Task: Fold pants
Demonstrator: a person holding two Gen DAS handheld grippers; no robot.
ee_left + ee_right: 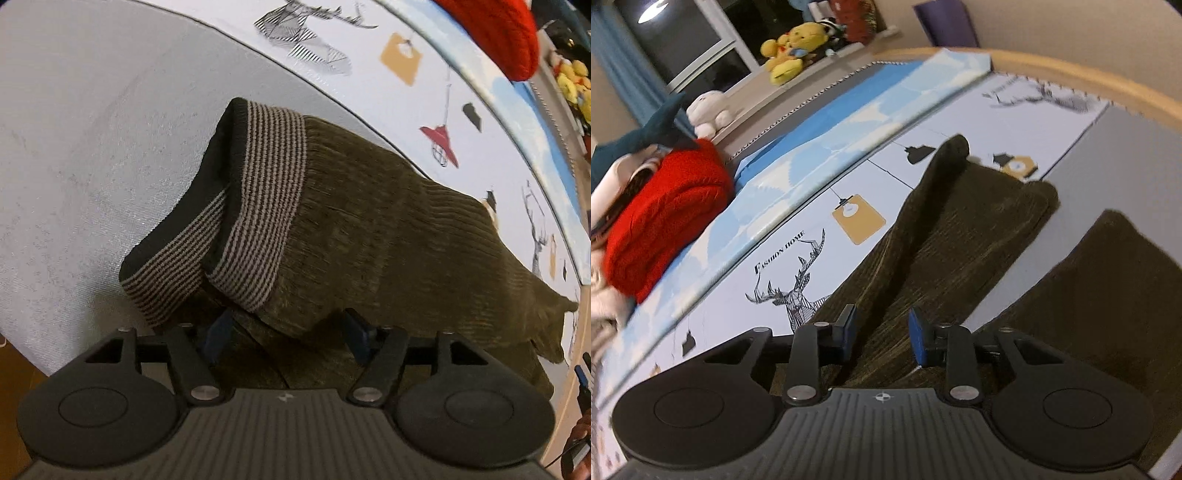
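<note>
Mid-fold: olive pants [388, 236] lie on the bed just ahead of both spread grippers, left gripper [288, 334] at the striped cuffs [258, 206], right gripper [882, 334] straddling a raised crease; pinching likely comes next.

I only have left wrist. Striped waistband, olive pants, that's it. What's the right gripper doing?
Observer: The right gripper is open, its jaws astride a raised ridge of the pants.
Operator: Legs together?
Observer: No. A second dark panel lies apart, with grey sheet between them.
Operator: Anything else nearby?
Observer: A red knit sits on the blue bedding, and a yellow plush toy is on the sill behind.
</note>
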